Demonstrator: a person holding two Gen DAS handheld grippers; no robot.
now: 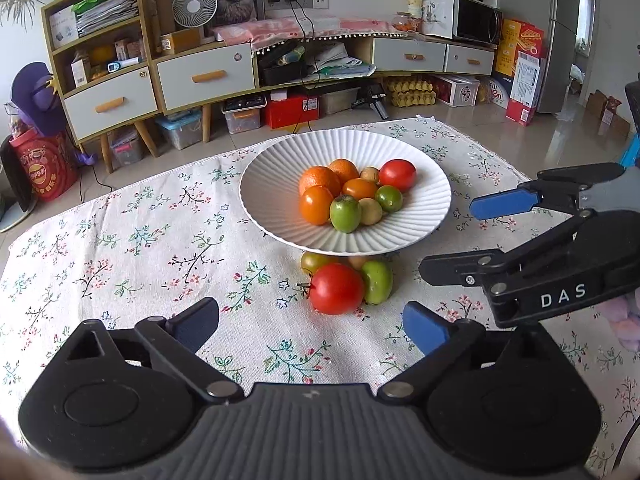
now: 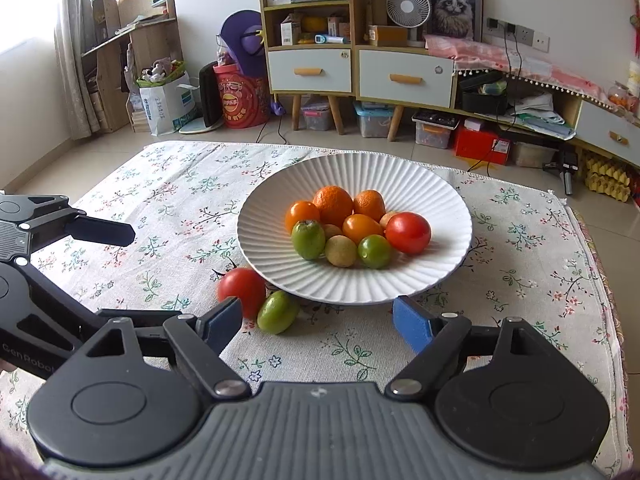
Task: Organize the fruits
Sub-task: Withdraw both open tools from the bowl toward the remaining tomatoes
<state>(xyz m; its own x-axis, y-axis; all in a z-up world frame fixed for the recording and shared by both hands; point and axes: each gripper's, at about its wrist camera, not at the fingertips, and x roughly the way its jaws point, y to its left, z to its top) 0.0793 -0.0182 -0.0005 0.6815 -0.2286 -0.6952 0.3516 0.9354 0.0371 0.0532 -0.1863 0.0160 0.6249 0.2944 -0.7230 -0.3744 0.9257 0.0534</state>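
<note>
Mostly stocked: white ribbed plate [image 1: 280,184] holds nine fruits; red tomato [image 1: 336,289], green fruit [image 1: 378,282] and others remain on worktop [image 1: 140,260] at its 6 o'clock; left gripper [image 1: 312,322] and right gripper [image 2: 318,318] fingers released, empty.

Fruits [image 1: 352,196] piled in plate [image 1: 280,200]; tomato [image 1: 337,289] beside.

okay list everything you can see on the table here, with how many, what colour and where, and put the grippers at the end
Plate: one, white, ribbed, mid-table.
Fruits on plate: nine; four orange, two green, two yellowish, one red tomato.
Loose red tomato: one, on the cloth by the plate's near rim.
Loose green fruit: one, beside that tomato.
More fruit: partly hidden under the rim; count unclear.
Tablecloth: one, white floral.
Left gripper: open, empty.
Right gripper: open, empty.
</note>
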